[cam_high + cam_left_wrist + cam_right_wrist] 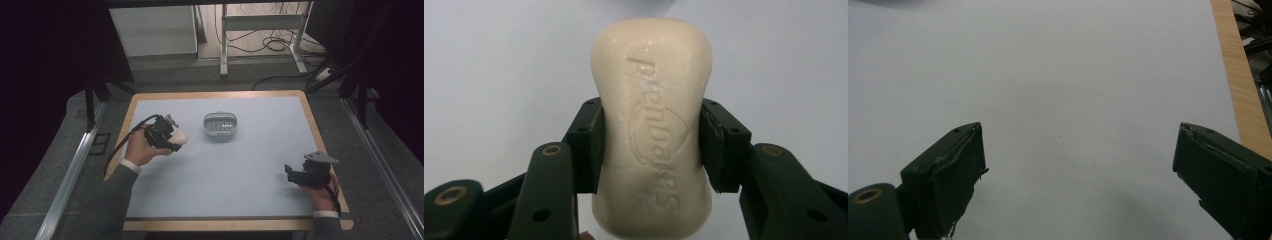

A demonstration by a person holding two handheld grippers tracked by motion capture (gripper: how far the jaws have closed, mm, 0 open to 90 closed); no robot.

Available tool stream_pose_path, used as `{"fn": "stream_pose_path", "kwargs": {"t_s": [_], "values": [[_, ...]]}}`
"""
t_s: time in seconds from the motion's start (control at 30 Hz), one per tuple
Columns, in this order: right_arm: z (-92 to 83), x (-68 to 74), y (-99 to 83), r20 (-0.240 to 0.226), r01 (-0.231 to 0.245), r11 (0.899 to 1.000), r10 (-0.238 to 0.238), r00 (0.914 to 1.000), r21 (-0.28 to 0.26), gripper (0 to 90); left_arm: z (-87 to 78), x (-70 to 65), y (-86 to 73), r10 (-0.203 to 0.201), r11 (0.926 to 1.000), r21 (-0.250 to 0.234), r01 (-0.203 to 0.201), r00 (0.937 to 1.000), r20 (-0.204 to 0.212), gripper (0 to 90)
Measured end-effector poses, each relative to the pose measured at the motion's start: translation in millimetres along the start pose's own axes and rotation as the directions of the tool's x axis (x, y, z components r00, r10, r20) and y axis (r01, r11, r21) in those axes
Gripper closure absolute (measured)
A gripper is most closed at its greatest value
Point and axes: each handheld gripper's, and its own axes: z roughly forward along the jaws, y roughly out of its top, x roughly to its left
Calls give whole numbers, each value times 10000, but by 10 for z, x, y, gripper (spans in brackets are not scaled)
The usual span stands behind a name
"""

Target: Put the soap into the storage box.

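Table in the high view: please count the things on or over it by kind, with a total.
Soap bar: 1
Soap dish: 1
Gripper: 2, left gripper and right gripper
Total: 4

In the left gripper view the lower end of the soap bar (651, 125) runs past the bottom edge, and the pads of the left gripper (651, 145) cover both of its flanks at mid-length; the embossed lettering on its face is too shallow to read with confidence. In the high view the same bar is a small pale blob, partly behind the gripper. The grey dish (220, 124) near the tabletop's (240, 165) far edge is too small to tell what its ribbed inside holds. The right gripper (1078, 175) has both jaws cut off at the bottom in its own view, and the right one also by the right edge.
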Motion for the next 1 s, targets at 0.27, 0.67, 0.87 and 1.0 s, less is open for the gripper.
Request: {"fn": "stream_pose_path", "kwargs": {"t_s": [0.27,0.67,0.87,1.0], "values": [[8,-6,-10,16,4,10000,-4,10000,49,63,10,9,144,237,9997,61,-237,9997,-55,499],[8,-11,-12,21,-8,10000,8,10000,32,63,45,44,296,467,9987,208,-467,9989,-5,499],[12,-12,-15,31,22,10000,-23,10000,59,63,100,70,353,406,9989,227,-407,9992,71,499],[14,-13,-15,42,14,10000,-15,10000,64,63,151,103,396,371,9987,351,-376,9992,145,499]]}}
